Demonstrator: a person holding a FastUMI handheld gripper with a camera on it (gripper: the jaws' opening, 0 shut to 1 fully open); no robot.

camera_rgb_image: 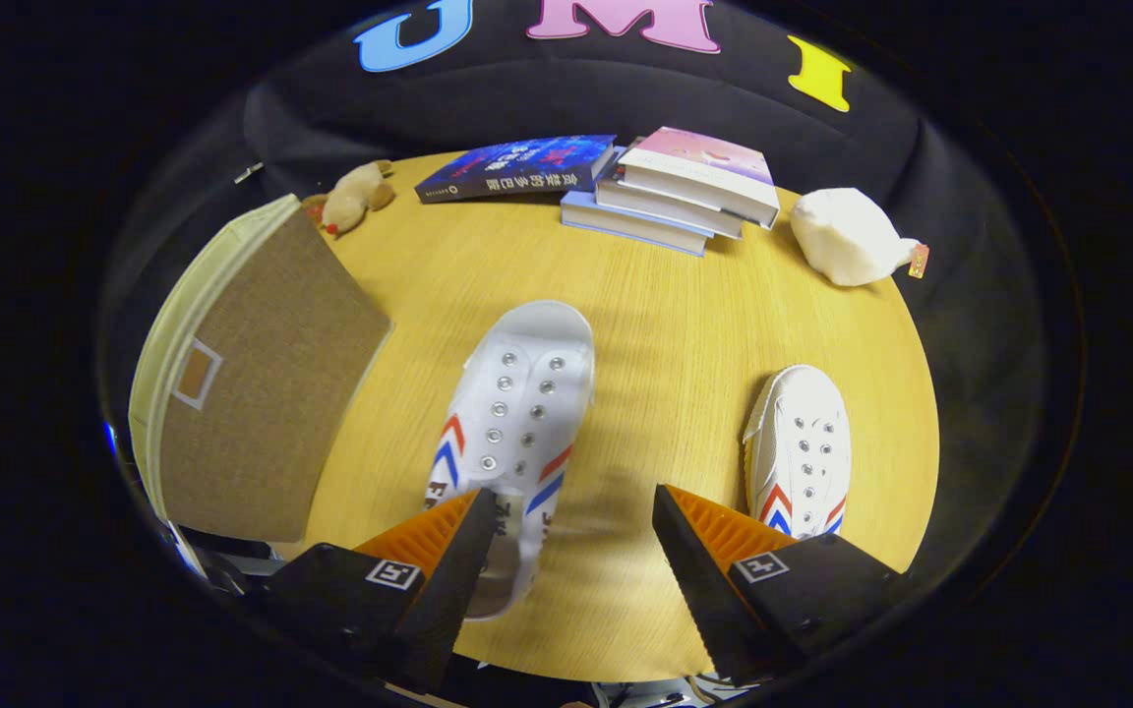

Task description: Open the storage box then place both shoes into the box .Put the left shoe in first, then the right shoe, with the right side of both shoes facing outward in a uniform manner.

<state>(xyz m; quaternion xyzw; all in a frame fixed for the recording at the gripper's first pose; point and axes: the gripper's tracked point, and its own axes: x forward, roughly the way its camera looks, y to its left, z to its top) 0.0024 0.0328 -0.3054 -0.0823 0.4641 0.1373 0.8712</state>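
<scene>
Two white canvas shoes with red and blue chevrons lie on the round wooden table (pixel 685 324), toes pointing away from me. One shoe (pixel 517 413) lies just ahead of my left finger, its heel end partly hidden behind that finger. The other shoe (pixel 801 452) lies beyond and to the right of my right finger. The storage box (pixel 262 383), brown fabric with a cream rim and a small label window, stands to the left of the shoes with its lid down. My gripper (pixel 566 536) hangs above the table, open, with nothing between its fingers.
Beyond the shoes, a stack of books (pixel 685 192) and a blue book (pixel 517 167) lie at the table's far side. A small brown plush toy (pixel 355 197) sits at the far left, a white plush toy (pixel 847 238) at the far right.
</scene>
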